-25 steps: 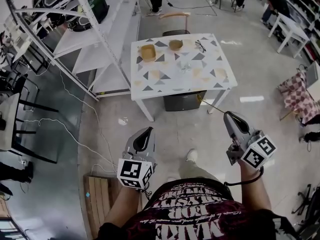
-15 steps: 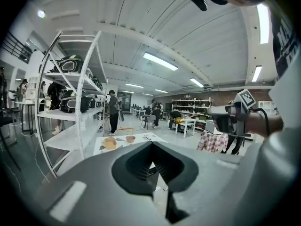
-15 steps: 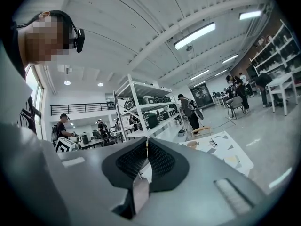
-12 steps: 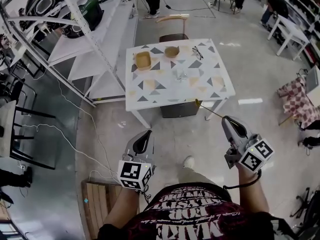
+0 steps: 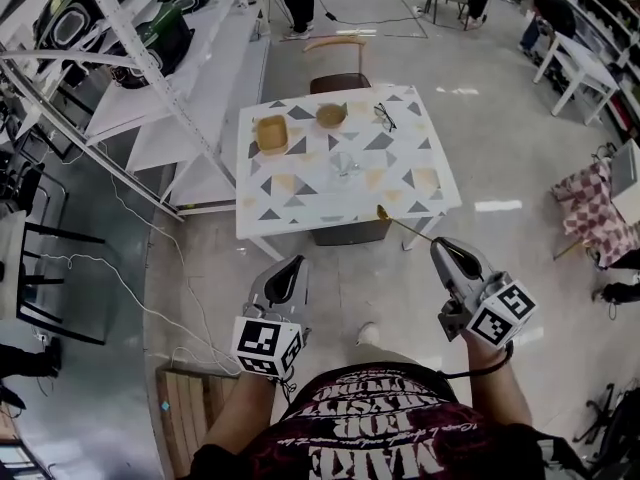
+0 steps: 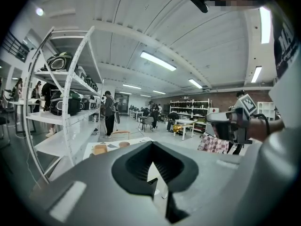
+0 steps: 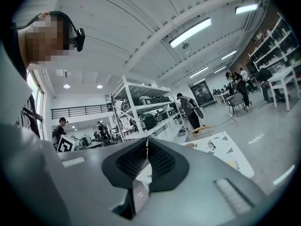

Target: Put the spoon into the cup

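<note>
The right gripper (image 5: pixel 437 243) is clenched on the spoon (image 5: pixel 405 225). In the right gripper view its jaws are seen pressed together, with the thin handle caught at their tip. The spoon is carried sticking out ahead of the jaws. Its bowl end is seen against the near edge of the table (image 5: pixel 300 203), towards the right corner; its height over that edge cannot be told. The left gripper (image 5: pixel 296 262) is closed as well. Nothing is held between its jaws, and nothing is touched by it.

Both grippers are held out in front of the body, over the floor and short of the table. The left gripper is pointed ahead and a little downward, well apart from the near edge. The right gripper is kept about level and is turned slightly to the left, towards the table. The left forearm (image 5: pixel 238 413) and the right forearm (image 5: pixel 506 388) are stretched forward behind them.

The cup (image 5: pixel 343 164), a clear one, is placed near the middle of the table, apart from the spoon. A square bowl (image 5: pixel 271 133), a round bowl (image 5: pixel 331 115) and glasses (image 5: pixel 385 116) are set along the far edge.
</note>
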{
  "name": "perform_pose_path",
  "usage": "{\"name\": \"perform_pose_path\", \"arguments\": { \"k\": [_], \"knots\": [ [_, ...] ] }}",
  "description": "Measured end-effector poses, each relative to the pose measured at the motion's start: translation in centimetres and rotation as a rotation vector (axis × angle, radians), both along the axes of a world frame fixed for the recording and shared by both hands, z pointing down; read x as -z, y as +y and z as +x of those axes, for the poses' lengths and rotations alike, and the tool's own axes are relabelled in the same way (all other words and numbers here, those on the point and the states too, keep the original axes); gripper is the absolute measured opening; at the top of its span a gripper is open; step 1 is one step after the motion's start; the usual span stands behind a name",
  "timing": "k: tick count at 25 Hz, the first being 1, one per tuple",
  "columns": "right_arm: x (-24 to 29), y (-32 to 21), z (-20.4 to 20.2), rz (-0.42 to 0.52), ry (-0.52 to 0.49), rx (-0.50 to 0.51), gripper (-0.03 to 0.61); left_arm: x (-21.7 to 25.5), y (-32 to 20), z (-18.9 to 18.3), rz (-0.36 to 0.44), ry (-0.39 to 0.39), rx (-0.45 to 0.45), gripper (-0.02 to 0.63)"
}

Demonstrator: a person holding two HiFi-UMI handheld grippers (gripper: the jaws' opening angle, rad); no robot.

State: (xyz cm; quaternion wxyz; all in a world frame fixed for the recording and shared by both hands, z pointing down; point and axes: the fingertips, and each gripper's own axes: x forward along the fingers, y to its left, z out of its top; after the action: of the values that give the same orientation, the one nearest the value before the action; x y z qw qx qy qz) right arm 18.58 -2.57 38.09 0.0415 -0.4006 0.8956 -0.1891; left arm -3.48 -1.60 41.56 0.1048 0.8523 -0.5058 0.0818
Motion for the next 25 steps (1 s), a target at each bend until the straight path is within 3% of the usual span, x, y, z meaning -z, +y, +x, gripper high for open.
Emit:
{"name": "perform_pose_path", "arguments": {
  "k": [13, 25],
  "knots": [
    [0.0, -6.7, 1.4, 0.01, -0.063, 0.08, 0.034, 0.1, -2.5, 1.1, -0.013, -0.086, 0.083, 0.0],
    [-0.7, -8.6, 1.2, 0.01, -0.067, 0.055, 0.035, -0.5, -4.1, 0.0, -0.017, -0.081, 0.076, 0.0]
  ]
}}
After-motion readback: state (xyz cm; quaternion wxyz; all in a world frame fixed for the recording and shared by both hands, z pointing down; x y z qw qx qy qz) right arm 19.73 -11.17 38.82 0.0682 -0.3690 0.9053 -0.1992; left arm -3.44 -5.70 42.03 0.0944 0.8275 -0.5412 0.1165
